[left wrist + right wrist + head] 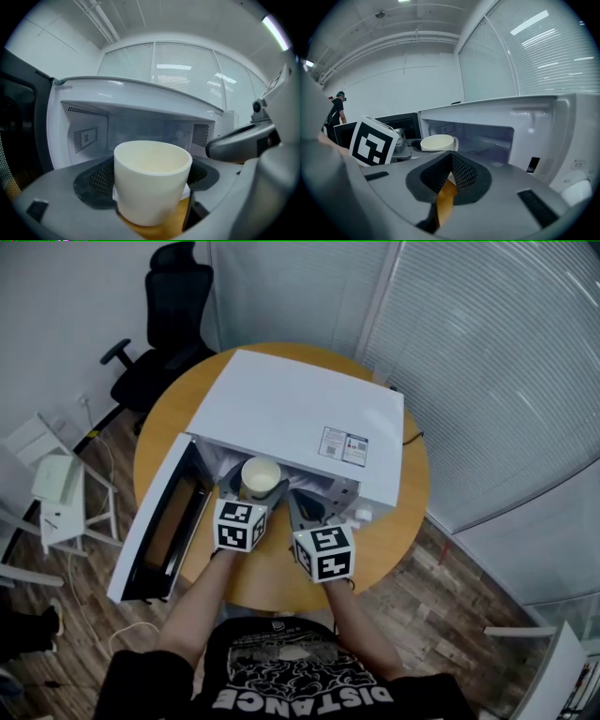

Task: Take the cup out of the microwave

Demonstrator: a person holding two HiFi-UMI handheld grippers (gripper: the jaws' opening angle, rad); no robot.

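A cream cup (260, 476) hangs just in front of the open white microwave (300, 409), over the round wooden table (394, 531). My left gripper (258, 488) is shut on the cup (152, 180), with a dark pad on each side of it. Behind the cup, the left gripper view shows the microwave cavity (140, 126) holding nothing, and wood shows under the cup. My right gripper (307, 505) is to the right of the cup, at the microwave's front. Its jaws (449, 173) are shut with nothing between them. The cup (437, 142) also shows to its left.
The microwave door (159, 521) is swung open to the left and reaches past the table edge. A black office chair (164, 324) stands behind the table, and white furniture (56, 488) at the left. Window blinds (487, 362) run along the right. A person (336, 110) stands far off.
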